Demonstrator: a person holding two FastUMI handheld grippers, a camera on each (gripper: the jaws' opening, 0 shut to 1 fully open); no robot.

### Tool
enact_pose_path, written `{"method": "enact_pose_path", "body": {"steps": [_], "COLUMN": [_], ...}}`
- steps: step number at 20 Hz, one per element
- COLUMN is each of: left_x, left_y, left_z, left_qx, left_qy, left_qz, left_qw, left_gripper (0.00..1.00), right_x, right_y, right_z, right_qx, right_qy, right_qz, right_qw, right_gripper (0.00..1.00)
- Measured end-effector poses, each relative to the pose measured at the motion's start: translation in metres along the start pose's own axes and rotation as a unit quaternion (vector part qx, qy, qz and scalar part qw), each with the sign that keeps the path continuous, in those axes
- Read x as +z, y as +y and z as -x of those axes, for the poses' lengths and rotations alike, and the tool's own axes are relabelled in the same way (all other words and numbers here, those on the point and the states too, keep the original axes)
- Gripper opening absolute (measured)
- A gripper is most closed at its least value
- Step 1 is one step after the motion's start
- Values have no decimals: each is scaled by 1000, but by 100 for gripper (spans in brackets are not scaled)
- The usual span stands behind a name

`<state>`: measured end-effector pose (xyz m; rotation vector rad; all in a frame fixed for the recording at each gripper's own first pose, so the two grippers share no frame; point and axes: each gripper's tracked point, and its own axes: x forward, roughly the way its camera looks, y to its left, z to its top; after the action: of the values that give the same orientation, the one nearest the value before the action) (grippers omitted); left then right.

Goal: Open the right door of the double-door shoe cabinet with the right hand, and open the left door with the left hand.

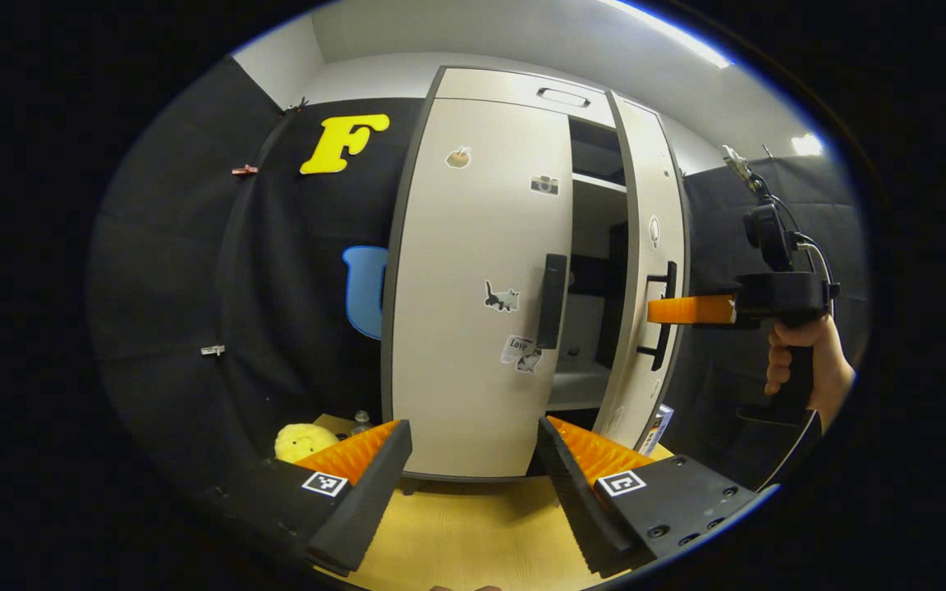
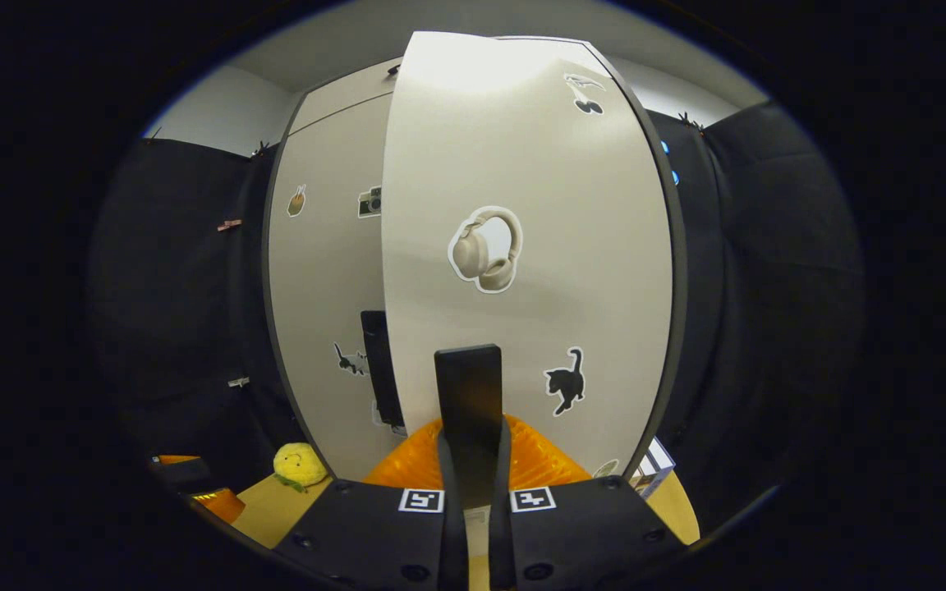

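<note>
While R gripper (image 2: 470, 460) clamps handle (image 2: 468, 394), L gripper (image 1: 473, 460) level.

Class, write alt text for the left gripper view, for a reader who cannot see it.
The right hand-held gripper, held in a person's hand, grips the handle of the cabinet's right door, already swung partly open. The left door is closed, and the left hand-held gripper is open in front of it.

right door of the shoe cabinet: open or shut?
Partly open. The right door is swung out, exposing shelves behind it; the right gripper is clamped on its handle. The left door is shut.
</note>
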<state>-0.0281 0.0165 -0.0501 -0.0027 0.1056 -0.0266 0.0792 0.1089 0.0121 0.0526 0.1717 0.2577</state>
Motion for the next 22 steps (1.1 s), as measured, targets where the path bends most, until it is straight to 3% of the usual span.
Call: {"method": "enact_pose_path", "body": {"steps": [7, 13, 22], "left_x": [1, -2, -4], "left_y": [-24, -25, -32], "left_z": [-11, -15, -16], "left_qx": [-29, -28, -45], "left_qy": [-1, 3, 12], "left_qz": [-6, -11, -8], "left_qw": [1000, 1000, 999], "left_gripper": [95, 95, 95], "right_x": [-1, -1, 0], "right_y": [-17, -35, -87], "right_z": [26, 45, 83], "right_qx": [-11, -24, -83], "right_qy": [-10, -10, -14], "right_qz": [2, 11, 7], "right_qw": [1000, 1000, 996], "right_gripper": [14, 14, 13]}}
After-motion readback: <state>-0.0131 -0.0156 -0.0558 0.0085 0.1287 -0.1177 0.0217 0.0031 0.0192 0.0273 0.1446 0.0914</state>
